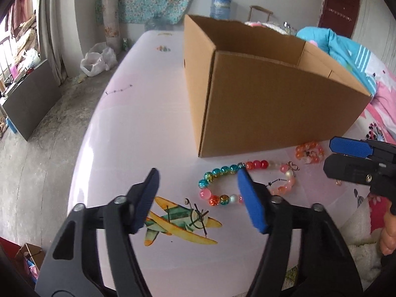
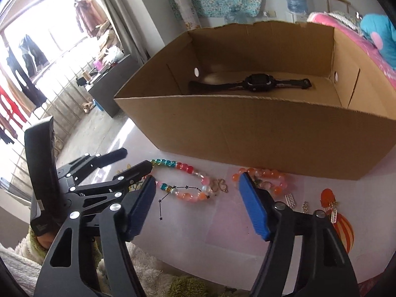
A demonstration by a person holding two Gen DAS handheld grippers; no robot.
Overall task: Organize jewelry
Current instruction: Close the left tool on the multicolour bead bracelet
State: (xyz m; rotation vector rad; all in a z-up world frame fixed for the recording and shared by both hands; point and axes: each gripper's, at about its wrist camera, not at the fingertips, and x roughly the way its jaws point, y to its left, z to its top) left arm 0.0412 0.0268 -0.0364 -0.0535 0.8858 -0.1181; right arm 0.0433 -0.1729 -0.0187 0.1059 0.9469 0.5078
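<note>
Angling down, both tongs [image 1: 198,198] [image 2: 198,204] gape above beaded bracelet [image 1: 222,180].

Window glare, apparently soft fisheye edges

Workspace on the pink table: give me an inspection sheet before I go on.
Surface: glossy pink table with printed aeroplane picture.
Job's things: multicoloured bead bracelet and orange bead bracelet lie before the open brown cardboard box; black wristwatch inside it; small gold charms at right.
Clutter: nothing seen.
Grippers: left gripper open above the multicoloured bracelet; right gripper open, nothing gripped.
Cables: nothing seen.
Surroundings: white plastic bag on the floor, bedding behind.
</note>
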